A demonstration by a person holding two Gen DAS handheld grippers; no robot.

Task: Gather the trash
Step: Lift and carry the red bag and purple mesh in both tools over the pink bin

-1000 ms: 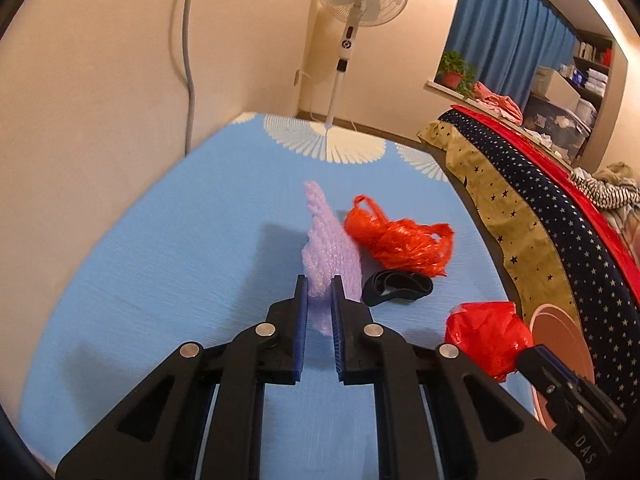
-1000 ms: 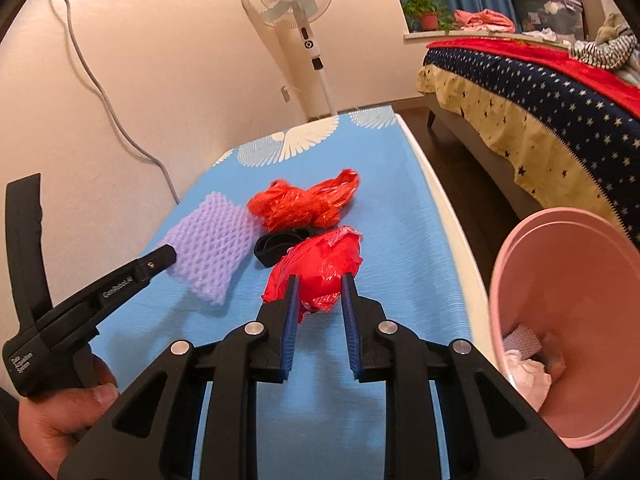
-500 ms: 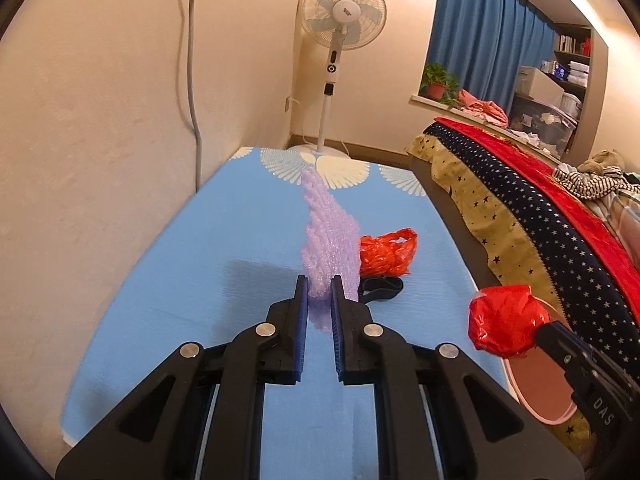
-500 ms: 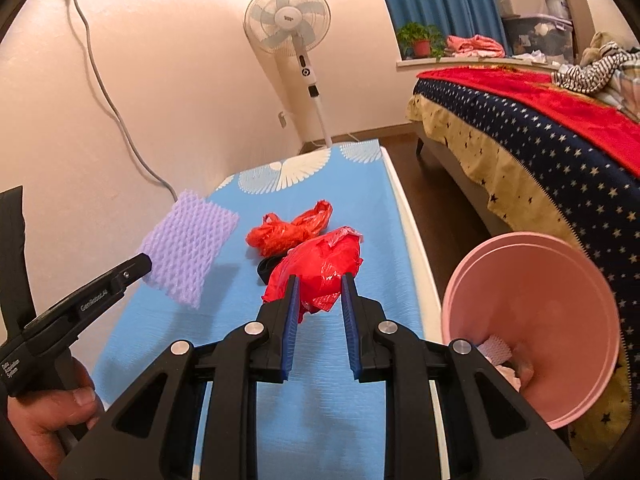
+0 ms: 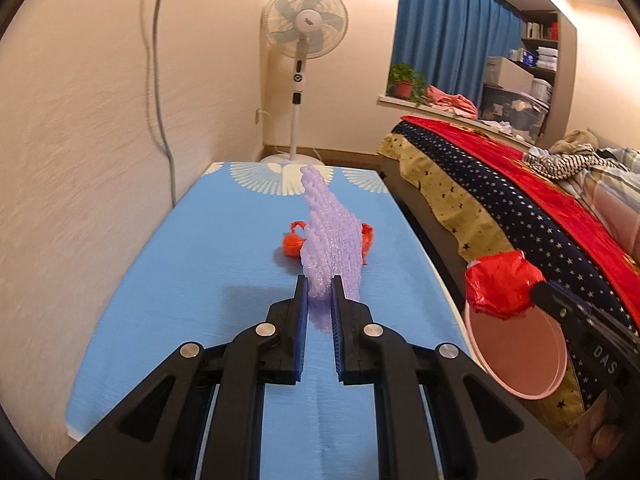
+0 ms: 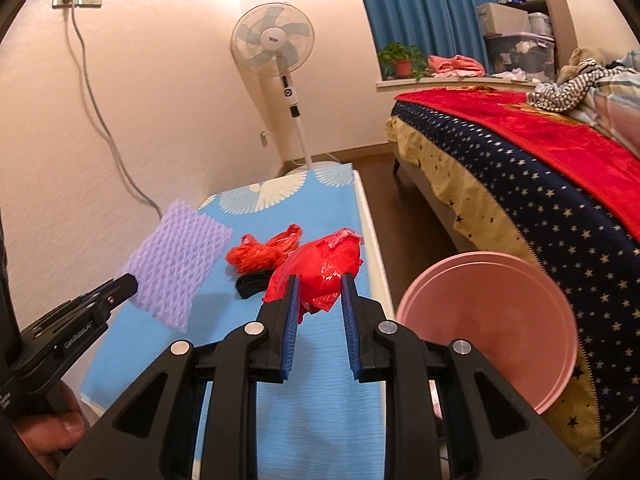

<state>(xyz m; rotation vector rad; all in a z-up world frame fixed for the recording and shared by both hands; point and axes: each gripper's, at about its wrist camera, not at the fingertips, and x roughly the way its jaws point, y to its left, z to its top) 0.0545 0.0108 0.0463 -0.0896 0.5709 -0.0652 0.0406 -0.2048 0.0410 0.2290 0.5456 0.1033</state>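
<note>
1. Purple foam netting (image 5: 330,240) stands clamped between the left gripper (image 5: 320,292) fingertips, lifted above the blue mat (image 5: 192,280); a pink bin (image 5: 516,352) sits to its right.
2. Red plastic bag (image 6: 320,272) is pinched in the right gripper (image 6: 318,292); an orange bag (image 6: 260,254) lies just beyond on the mat, with the bin to the right.
</note>
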